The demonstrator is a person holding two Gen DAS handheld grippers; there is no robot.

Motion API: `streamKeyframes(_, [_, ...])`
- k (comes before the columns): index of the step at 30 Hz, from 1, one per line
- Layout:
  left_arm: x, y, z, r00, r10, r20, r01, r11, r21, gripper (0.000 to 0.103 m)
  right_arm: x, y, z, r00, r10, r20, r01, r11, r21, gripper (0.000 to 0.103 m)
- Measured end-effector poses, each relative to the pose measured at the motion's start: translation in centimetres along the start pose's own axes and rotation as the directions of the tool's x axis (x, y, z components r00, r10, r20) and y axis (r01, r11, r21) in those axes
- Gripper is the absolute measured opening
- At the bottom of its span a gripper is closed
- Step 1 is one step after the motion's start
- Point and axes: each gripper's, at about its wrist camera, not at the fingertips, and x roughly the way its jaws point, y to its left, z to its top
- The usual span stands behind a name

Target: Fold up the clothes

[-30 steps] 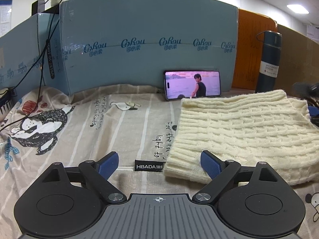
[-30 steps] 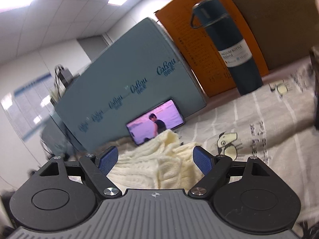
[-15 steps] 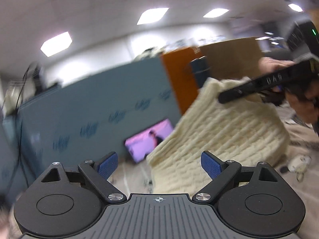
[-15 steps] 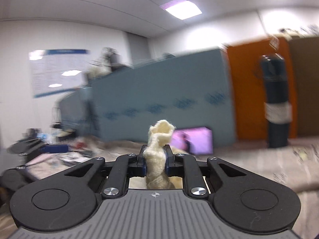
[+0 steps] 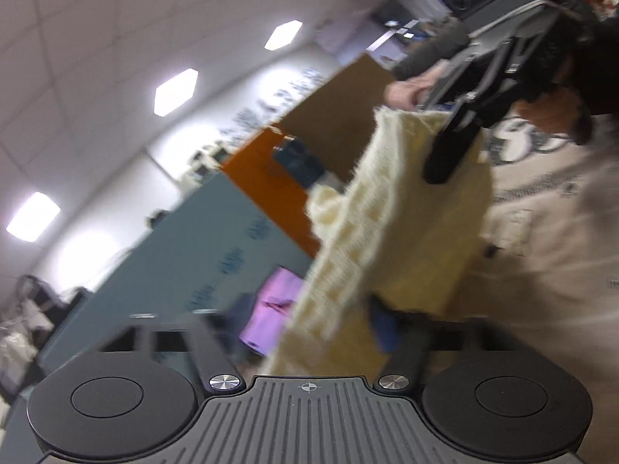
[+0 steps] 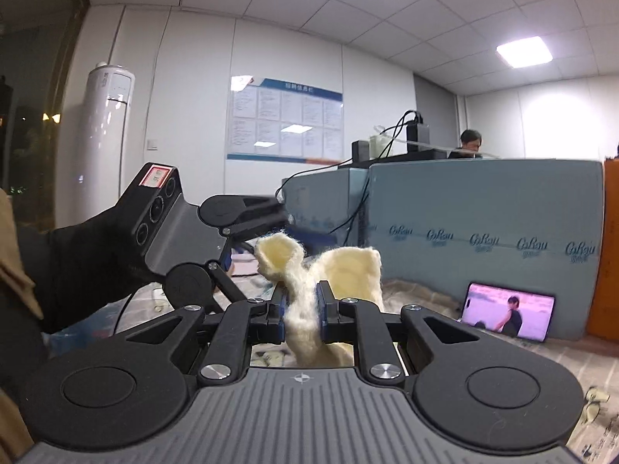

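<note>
While the cream cable-knit sweater (image 5: 390, 232) hangs in the air above the counter covered by a beige printed sheet (image 5: 541, 239), we see its long axis running up and down. Its top edge is up at the right tool (image 6: 303, 309), and its lower part drops toward the left tool (image 5: 309, 332).

In the right wrist view, our right tool is clenched on a bunched fold of the sweater, with fuzzy knit sticking up between its blue fingertips (image 6: 322, 305). The left tool shows at the left of that view, close beside the raised knit.

The left wrist view is heavily blurred. The sweater's lower edge lies between the left tool's fingers, which appear apart, but we cannot tell whether they grip the cloth.

Far across the counter stands a blue-grey foam partition with printed logos (image 6: 483, 232), and a phone with a bright video screen (image 6: 506, 315) leans against its base at the right.
</note>
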Motion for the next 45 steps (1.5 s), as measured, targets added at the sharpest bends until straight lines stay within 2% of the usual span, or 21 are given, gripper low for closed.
streamKeyframes(3, [-0.6,-0.1,0.2,0.999,-0.050,-0.010,0.050,0.999,-0.015,0.020,-0.5,0.3,-0.1,1.000,0.013,-0.008,-0.012,1.000,0.010,0.014])
streamKeyframes(9, [-4.7,-1.6,1.2,0.996,-0.094,0.005,0.094,0.995,-0.032,0.017,-2.3,1.7,-0.7,0.999,0.049,-0.018,-0.049,0.999,0.022,0.014])
streamKeyframes(13, [-7.0,-4.0,1.7,0.988,-0.153,-0.022,0.153,0.988,-0.039,0.016,-3.4,2.8,-1.8,0.992,0.090,-0.083,-0.088,0.996,0.035,0.014])
streamKeyframes(16, [-7.6,-5.4,1.3,0.973,-0.223,-0.053,0.219,0.973,-0.075,0.016,-4.1,3.9,-2.7,0.981,0.125,-0.150,-0.119,0.992,0.046,0.014])
streamKeyframes(19, [-7.4,-6.1,0.8,0.951,-0.292,-0.096,0.280,0.952,-0.123,0.018,-4.6,4.6,-3.7,0.965,0.143,-0.219,-0.131,0.989,0.068,0.015])
streamKeyframes(21, [-7.3,-6.2,0.4,0.931,-0.344,-0.122,0.323,0.933,-0.162,0.025,-4.9,4.9,-4.3,0.953,0.153,-0.261,-0.136,0.987,0.084,0.017])
streamKeyframes(23, [-7.8,-6.0,0.2,0.907,-0.399,-0.135,0.371,0.908,-0.192,0.032,-5.2,5.2,-5.0,0.939,0.164,-0.302,-0.139,0.985,0.101,0.024])
streamKeyframes(25, [-9.1,-5.1,0.0,0.892,-0.443,-0.088,0.416,0.882,-0.222,0.037,-6.2,5.4,-5.4,0.929,0.186,-0.319,-0.154,0.980,0.123,0.062])
streamKeyframes(27, [-10.1,-3.3,-0.3,0.904,-0.427,0.001,0.412,0.871,-0.267,0.050,-7.1,5.2,-5.4,0.931,0.193,-0.311,-0.159,0.979,0.130,0.076])
streamKeyframes(28, [-10.5,-2.3,-0.5,0.911,-0.409,0.048,0.405,0.867,-0.291,0.054,-7.7,4.9,-5.3,0.937,0.192,-0.292,-0.158,0.978,0.136,0.078])
streamKeyframes(30, [-10.6,0.5,-1.0,0.935,-0.327,0.136,0.354,0.859,-0.370,0.077,-8.4,3.5,-4.9,0.963,0.148,-0.226,-0.110,0.979,0.172,0.080])
streamKeyframes(31, [-10.0,2.0,-1.3,0.947,-0.274,0.169,0.321,0.844,-0.429,0.080,-8.5,2.5,-4.8,0.977,0.109,-0.184,-0.070,0.975,0.209,0.082])
streamKeyframes(33, [-8.0,4.9,-2.2,0.966,-0.168,0.194,0.250,0.786,-0.565,0.088,-8.2,-0.2,-4.6,0.991,-0.007,-0.133,0.050,0.944,0.326,0.084])
streamKeyframes(35, [-4.3,7.4,-3.1,0.984,-0.109,0.140,0.175,0.713,-0.679,0.088,-7.1,-3.0,-4.7,0.980,-0.142,-0.139,0.191,0.873,0.449,0.084])
streamKeyframes(37, [0.3,9.3,-4.0,0.994,-0.097,0.052,0.103,0.658,-0.746,0.088,-6.0,-5.6,-5.0,0.956,-0.233,-0.178,0.292,0.792,0.537,0.083])
streamKeyframes(38, [2.6,9.9,-4.4,0.995,-0.102,-0.002,0.064,0.642,-0.764,0.088,-5.5,-6.6,-5.1,0.942,-0.268,-0.201,0.335,0.747,0.574,0.083])
streamKeyframes(40, [7.2,10.3,-4.8,0.985,-0.146,-0.088,0.028,0.647,-0.762,0.087,-4.2,-8.4,-5.4,0.923,-0.288,-0.256,0.386,0.678,0.626,0.079])
streamKeyframes(42, [11.1,10.3,-5.5,0.970,-0.209,-0.126,0.045,0.660,-0.750,0.087,-3.2,-9.4,-5.7,0.916,-0.278,-0.290,0.402,0.663,0.632,0.072])
streamKeyframes(45, [15.5,9.7,-6.5,0.941,-0.292,-0.170,0.064,0.648,-0.759,0.087,-1.1,-9.6,-5.9,0.893,-0.276,-0.355,0.443,0.675,0.591,0.069])
